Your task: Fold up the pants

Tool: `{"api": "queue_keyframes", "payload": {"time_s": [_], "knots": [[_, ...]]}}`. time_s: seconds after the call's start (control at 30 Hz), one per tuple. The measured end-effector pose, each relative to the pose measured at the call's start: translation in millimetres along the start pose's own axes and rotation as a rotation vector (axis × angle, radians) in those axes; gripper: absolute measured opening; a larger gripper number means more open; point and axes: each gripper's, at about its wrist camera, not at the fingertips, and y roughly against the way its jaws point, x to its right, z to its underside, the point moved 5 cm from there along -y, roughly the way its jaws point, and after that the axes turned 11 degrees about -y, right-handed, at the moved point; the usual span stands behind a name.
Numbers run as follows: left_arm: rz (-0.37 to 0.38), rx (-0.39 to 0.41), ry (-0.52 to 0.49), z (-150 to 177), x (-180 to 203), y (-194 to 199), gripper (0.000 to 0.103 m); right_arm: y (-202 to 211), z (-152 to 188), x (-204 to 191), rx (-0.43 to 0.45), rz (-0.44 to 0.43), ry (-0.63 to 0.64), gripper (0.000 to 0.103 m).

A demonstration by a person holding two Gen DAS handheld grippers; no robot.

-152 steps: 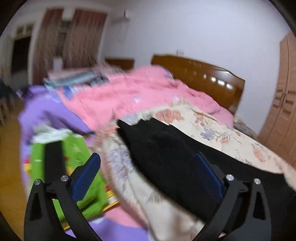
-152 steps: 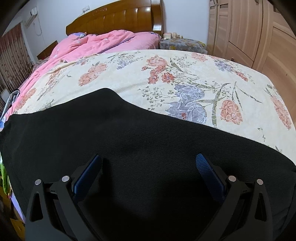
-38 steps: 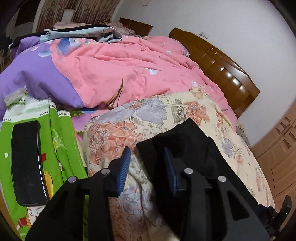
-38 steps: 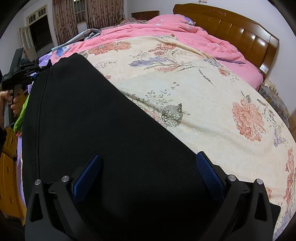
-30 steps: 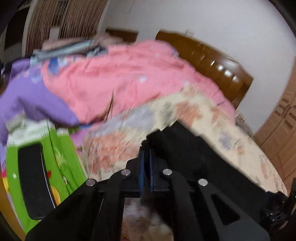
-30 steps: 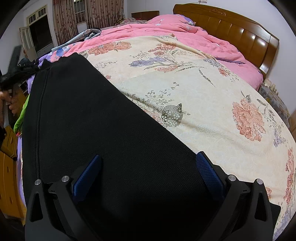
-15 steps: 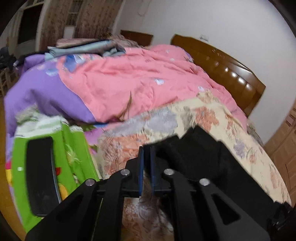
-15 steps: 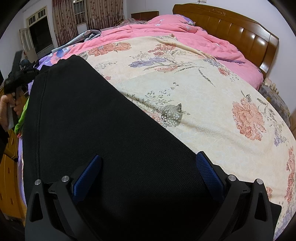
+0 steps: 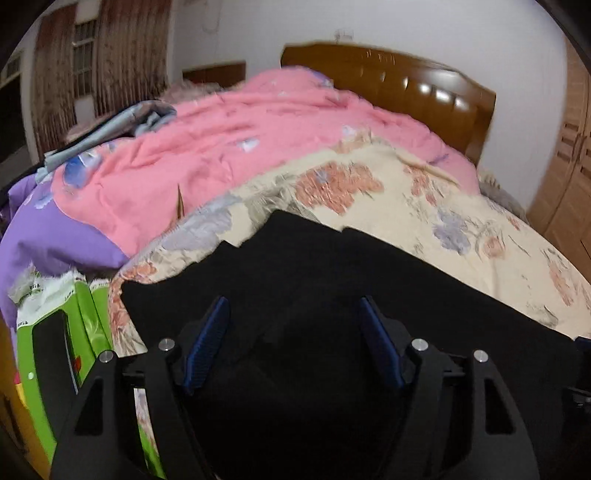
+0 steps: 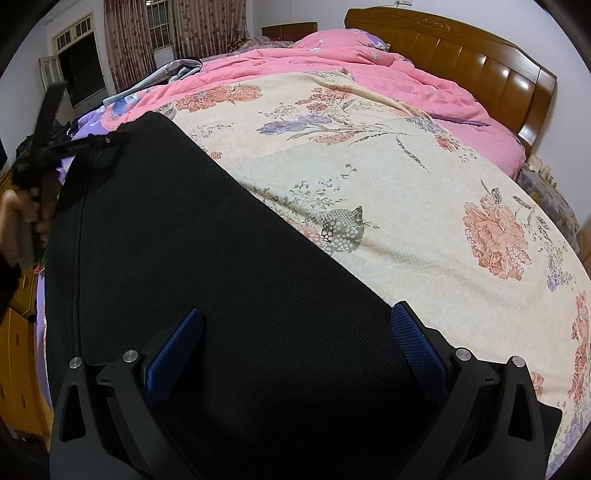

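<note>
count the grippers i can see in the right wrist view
2. The right gripper fills the bottom of the view, open over the black pants. The left gripper is at the far left, at the pants' far end.

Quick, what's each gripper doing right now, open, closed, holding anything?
Left gripper: open, jaws just opened, over the black pants, gripping nothing.
Right gripper: open over the pants, holding nothing.

Ahead of me a cream floral bedspread (image 10: 388,192) covers the bed, with a rumpled pink quilt (image 10: 369,70) heaped beyond it against the glossy wooden headboard (image 10: 480,62). A purple cover (image 9: 48,236) slumps off the near corner, above what looks like a green printed bag (image 9: 85,332), though that view is blurred. Patterned curtains (image 10: 192,26) hang at the far window, and wooden wardrobe doors (image 9: 569,177) stand alongside.
</note>
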Motion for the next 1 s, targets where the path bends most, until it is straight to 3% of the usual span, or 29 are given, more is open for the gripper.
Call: {"api": "queue_keyframes", "payload": {"time_s": [0.13, 0.2, 0.27, 0.33, 0.43, 0.53, 0.6, 0.63, 0.67, 0.7, 0.73, 0.77, 0.83, 0.9, 0.93, 1.0], "knots": [[-0.105, -0.031, -0.010, -5, 16, 24, 0.072, 0, 0, 0, 0.002, 0.002, 0.001, 0.099], [-0.049, 0.068, -0.004, -12, 48, 60, 0.081, 1, 0, 0, 0.003, 0.003, 0.001, 0.099], [0.012, 0.116, -0.030, -9, 84, 84, 0.097, 1, 0, -1, 0.006, 0.009, 0.003, 0.098], [0.081, 0.083, -0.078, 4, 125, 85, 0.100, 5, -2, 1, 0.000, -0.018, -0.015, 0.098], [0.141, -0.022, -0.160, 30, 167, 66, 0.100, 41, -8, 26, 0.046, -0.026, -0.149, 0.098], [0.087, -0.114, -0.296, 54, 191, 49, 0.101, 65, 2, 52, 0.063, 0.004, -0.189, 0.098], [0.078, -0.112, -0.290, 53, 188, 50, 0.101, 58, 22, 75, -0.002, 0.078, -0.183, 0.098], [0.073, -0.130, -0.286, 54, 188, 49, 0.102, 49, 36, 94, -0.050, 0.163, -0.183, 0.098], [0.054, -0.145, -0.278, 51, 185, 48, 0.102, 51, 42, 103, -0.048, 0.175, -0.189, 0.098], [-0.034, -0.151, -0.283, 44, 185, 56, 0.101, 65, 46, 106, -0.014, 0.135, -0.202, 0.098], [-0.069, -0.125, -0.301, 41, 191, 65, 0.101, 76, 49, 108, 0.004, 0.135, -0.213, 0.098], [-0.070, -0.077, -0.330, 33, 202, 79, 0.101, 93, 54, 110, 0.026, 0.190, -0.220, 0.098], [0.006, 0.016, -0.394, 18, 240, 111, 0.101, 125, 69, 110, 0.074, 0.265, -0.201, 0.098], [0.163, 0.067, -0.455, 10, 285, 130, 0.101, 141, 88, 110, 0.069, 0.260, -0.221, 0.098], [0.267, 0.075, -0.501, 10, 316, 135, 0.101, 146, 100, 113, 0.063, 0.259, -0.246, 0.098], [0.382, 0.054, -0.591, 15, 372, 131, 0.101, 148, 127, 129, 0.016, 0.261, -0.304, 0.098]]}}
